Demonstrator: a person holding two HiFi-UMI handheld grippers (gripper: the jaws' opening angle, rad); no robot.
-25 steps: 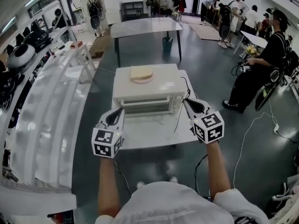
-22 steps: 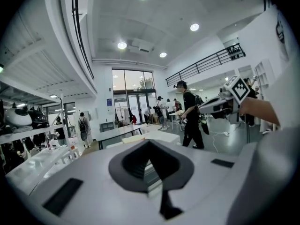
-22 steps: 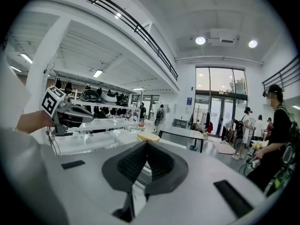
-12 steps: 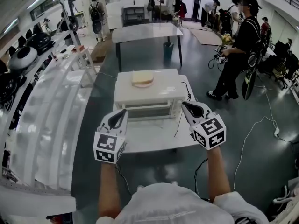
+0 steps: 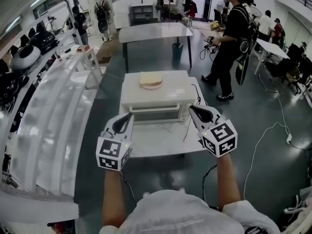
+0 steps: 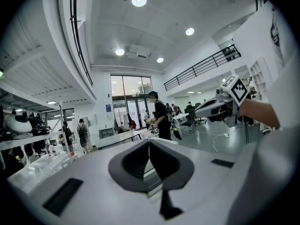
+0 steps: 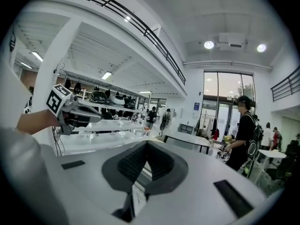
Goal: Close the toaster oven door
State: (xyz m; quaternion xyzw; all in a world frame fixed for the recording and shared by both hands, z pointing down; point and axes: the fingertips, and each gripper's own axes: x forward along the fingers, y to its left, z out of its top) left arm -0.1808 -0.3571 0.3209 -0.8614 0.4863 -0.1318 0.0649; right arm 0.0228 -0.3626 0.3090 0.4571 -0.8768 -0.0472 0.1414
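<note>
the toaster oven (image 5: 155, 97) sits on the table (image 5: 161, 143), its door apparently already shut. the left gripper (image 5: 129, 116) and right gripper (image 5: 191, 108) hover at its near corners, jaws together and empty. next, probably just pull away.

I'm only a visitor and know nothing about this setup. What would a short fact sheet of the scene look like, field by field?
Setting: white table in a busy hall
Appliance: toaster oven, door looks shut
On top: bread slice
Left gripper: jaws together, nothing held, near the oven's front left corner
Right gripper: jaws together, nothing held, near its front right corner
Bystander: person in dark clothes beyond the table
</note>
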